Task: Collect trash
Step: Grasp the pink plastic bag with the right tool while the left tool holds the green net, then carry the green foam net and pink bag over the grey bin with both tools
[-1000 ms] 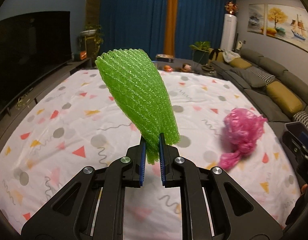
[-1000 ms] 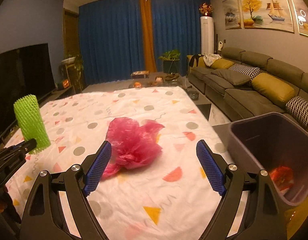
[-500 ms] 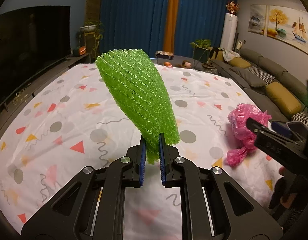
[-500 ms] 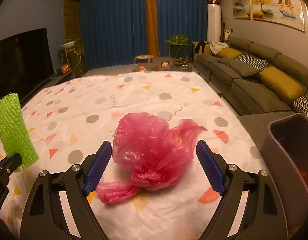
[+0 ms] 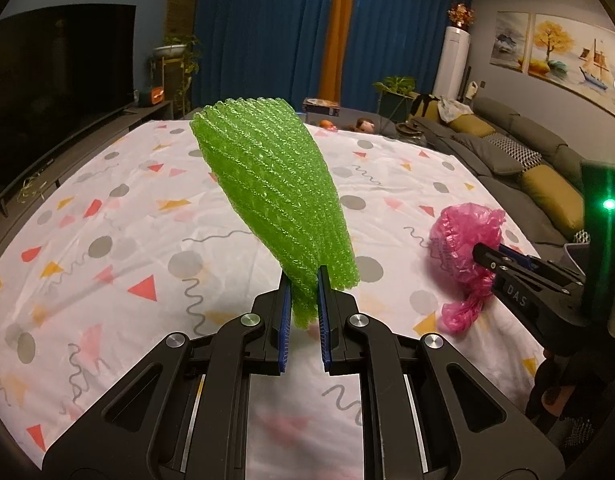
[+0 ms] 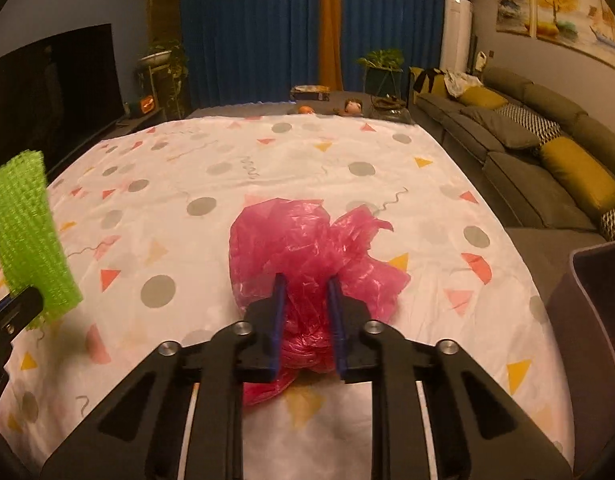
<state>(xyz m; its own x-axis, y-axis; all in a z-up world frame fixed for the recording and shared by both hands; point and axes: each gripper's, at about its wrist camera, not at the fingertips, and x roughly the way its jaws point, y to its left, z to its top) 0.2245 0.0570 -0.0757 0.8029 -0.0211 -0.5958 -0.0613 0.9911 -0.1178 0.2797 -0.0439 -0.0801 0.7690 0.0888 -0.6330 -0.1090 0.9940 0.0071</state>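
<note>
Gripping the pink plastic bag (image 6: pixel 307 248) on the bench (image 6: pixel 387 160), right hand-held gripper (image 6: pixel 306 320) clenched; left hand-held gripper (image 5: pixel 303 320) grasps green foam net (image 5: pixel 271 196) aloft; next: carry to bin (image 6: pixel 599 320).

Right gripper (image 6: pixel 305 300) pinches the pink bag (image 6: pixel 307 244) on the cloth (image 6: pixel 387 160) — green net (image 6: pixel 27 232) far left, bin (image 6: pixel 599 320) right.
</note>
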